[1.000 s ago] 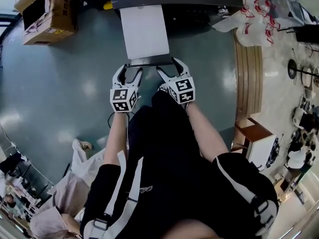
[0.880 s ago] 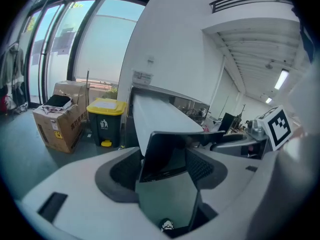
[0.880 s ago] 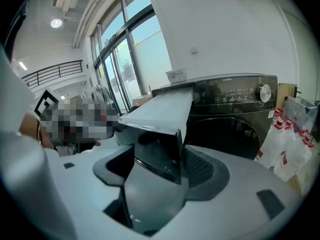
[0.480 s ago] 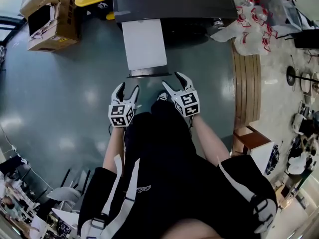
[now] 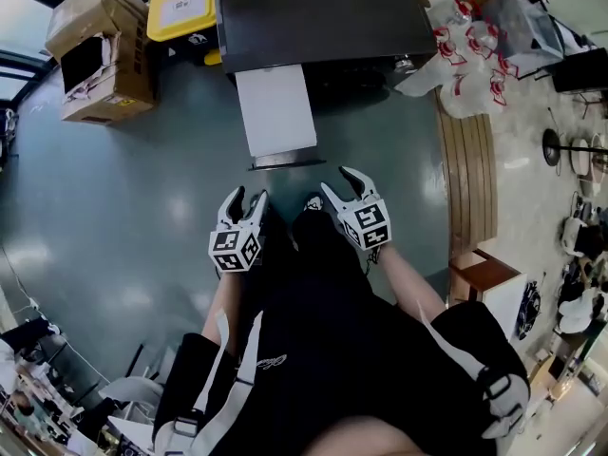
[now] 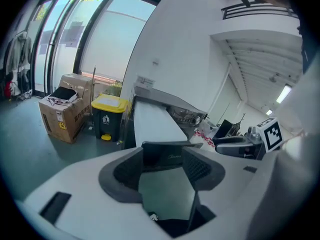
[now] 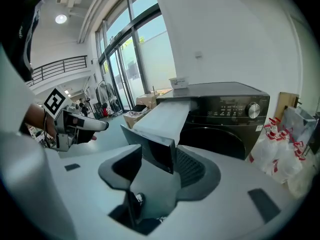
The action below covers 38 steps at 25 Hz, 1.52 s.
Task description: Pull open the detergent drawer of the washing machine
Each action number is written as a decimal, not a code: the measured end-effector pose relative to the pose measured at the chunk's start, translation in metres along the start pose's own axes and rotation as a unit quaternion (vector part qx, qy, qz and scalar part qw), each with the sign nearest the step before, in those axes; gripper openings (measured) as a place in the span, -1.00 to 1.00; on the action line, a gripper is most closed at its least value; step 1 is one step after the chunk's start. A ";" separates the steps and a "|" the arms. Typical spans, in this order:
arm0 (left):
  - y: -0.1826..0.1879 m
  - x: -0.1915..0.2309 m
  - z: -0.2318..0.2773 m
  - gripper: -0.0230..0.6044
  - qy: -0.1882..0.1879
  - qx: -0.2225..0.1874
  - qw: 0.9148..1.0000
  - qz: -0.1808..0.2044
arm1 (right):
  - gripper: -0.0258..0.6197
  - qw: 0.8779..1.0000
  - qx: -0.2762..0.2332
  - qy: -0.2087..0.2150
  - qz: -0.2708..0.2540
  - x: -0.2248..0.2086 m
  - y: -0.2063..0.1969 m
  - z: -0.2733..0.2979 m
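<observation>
Head view: the long white plastic detergent drawer point(image 5: 275, 112) stands pulled far out of the black front-loading washing machine point(image 5: 323, 17); its contents cannot be seen. It probably slides lightly but rigidly and is best gripped at its dark front panel point(image 5: 285, 161). The left gripper point(image 5: 247, 198) and right gripper point(image 5: 339, 180) hover just short of that panel, jaws apart though just now closing somewhat, with nothing between them.

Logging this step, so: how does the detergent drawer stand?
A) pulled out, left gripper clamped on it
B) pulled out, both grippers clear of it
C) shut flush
B: the drawer juts from the washing machine; the left gripper and right gripper sit short of its front, jaws lately closing partway, nothing between them.
</observation>
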State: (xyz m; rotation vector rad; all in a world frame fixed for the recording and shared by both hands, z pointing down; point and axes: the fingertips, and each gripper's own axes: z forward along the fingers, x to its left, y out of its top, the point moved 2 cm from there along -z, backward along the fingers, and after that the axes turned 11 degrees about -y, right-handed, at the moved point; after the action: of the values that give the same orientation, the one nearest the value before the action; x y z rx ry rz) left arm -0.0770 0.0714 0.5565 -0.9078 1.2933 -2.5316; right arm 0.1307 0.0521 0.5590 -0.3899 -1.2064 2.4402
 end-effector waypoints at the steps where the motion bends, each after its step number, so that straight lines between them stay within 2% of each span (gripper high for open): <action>1: 0.008 -0.001 -0.002 -0.13 -0.002 -0.007 1.000 0.000 | -0.25 1.000 -0.001 -0.004 0.003 0.001 0.005 -0.003; 4: 0.032 -0.001 -0.003 -0.26 -0.012 -0.020 1.000 0.005 | -0.52 1.000 -0.012 -0.022 0.015 0.000 0.026 -0.010; 7: 0.053 0.001 0.005 -0.56 -0.032 -0.018 0.999 0.011 | -0.88 0.998 -0.028 -0.041 0.026 -0.001 0.051 -0.007; 9: 0.069 0.004 0.010 -0.74 -0.041 -0.019 0.999 0.016 | -0.89 0.998 -0.031 -0.048 0.031 0.002 0.065 0.000; 11: 0.081 0.009 0.014 -0.81 -0.044 -0.017 0.999 0.023 | -0.89 0.998 -0.026 -0.051 0.029 0.009 0.075 0.010; 16: 0.104 0.018 0.023 -0.86 -0.062 -0.010 0.998 0.022 | -0.89 0.999 0.000 -0.048 0.005 0.036 0.087 0.039; 20: 0.125 0.013 0.028 -0.86 -0.066 -0.020 0.997 0.044 | -0.89 0.999 -0.005 -0.042 -0.002 0.054 0.109 0.050; 24: 0.159 0.001 0.025 -0.86 -0.070 -0.056 0.993 0.075 | -0.89 0.998 -0.044 -0.047 0.008 0.058 0.151 0.047; 31: 0.225 -0.033 0.009 -0.86 -0.084 -0.117 0.981 0.133 | -0.89 0.989 -0.130 -0.067 0.000 0.054 0.235 0.009; 38: 0.281 -0.057 -0.018 -0.86 -0.087 -0.165 0.972 0.145 | -0.89 0.976 -0.203 -0.083 -0.006 0.051 0.296 -0.039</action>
State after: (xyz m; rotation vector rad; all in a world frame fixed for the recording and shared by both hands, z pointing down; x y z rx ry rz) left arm -0.0784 -0.0665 0.3046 -0.8980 1.6791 -2.0068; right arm 0.0364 -0.0609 0.2942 -0.2924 -1.7823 2.2413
